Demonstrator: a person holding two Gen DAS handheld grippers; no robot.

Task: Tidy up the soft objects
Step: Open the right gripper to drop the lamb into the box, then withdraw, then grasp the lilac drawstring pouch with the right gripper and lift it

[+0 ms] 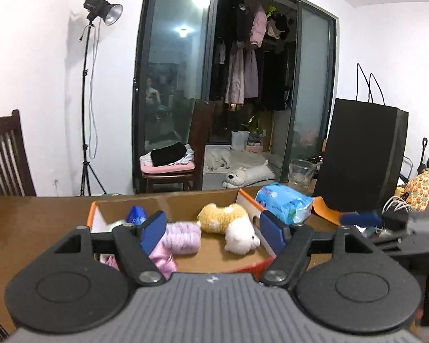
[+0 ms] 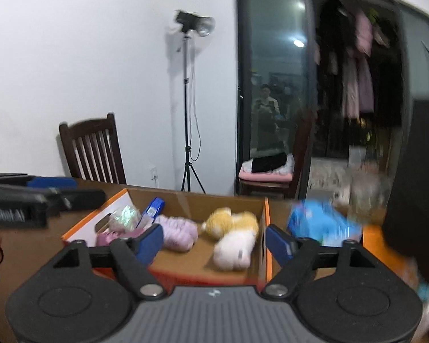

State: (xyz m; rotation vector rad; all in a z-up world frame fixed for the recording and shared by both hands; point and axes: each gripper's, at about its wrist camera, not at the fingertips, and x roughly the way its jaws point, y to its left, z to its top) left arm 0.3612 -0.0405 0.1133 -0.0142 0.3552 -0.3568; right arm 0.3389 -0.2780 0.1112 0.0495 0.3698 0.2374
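An open cardboard box (image 1: 183, 203) with orange edges sits on the wooden table. Inside lie a yellow and white plush dog (image 1: 231, 225), a lilac fuzzy roll (image 1: 183, 237), pink cloth (image 1: 163, 260) and a blue packet (image 1: 135, 214). My left gripper (image 1: 214, 234) is open and empty above the box's near side. My right gripper (image 2: 211, 240) is open and empty, also near the box (image 2: 197, 200), with the plush dog (image 2: 234, 237) and lilac roll (image 2: 177, 231) ahead of it. A blue tissue pack (image 1: 283, 201) rests on the box's right flap; in the right wrist view it (image 2: 323, 225) is blurred.
A tall black paper bag (image 1: 360, 157) stands at the table's right. A glass jar (image 1: 300, 173) is behind the tissue pack. Dark wooden chairs (image 1: 5, 157) stand at the far left and by the door. A light stand (image 1: 85, 100) is beside the wall.
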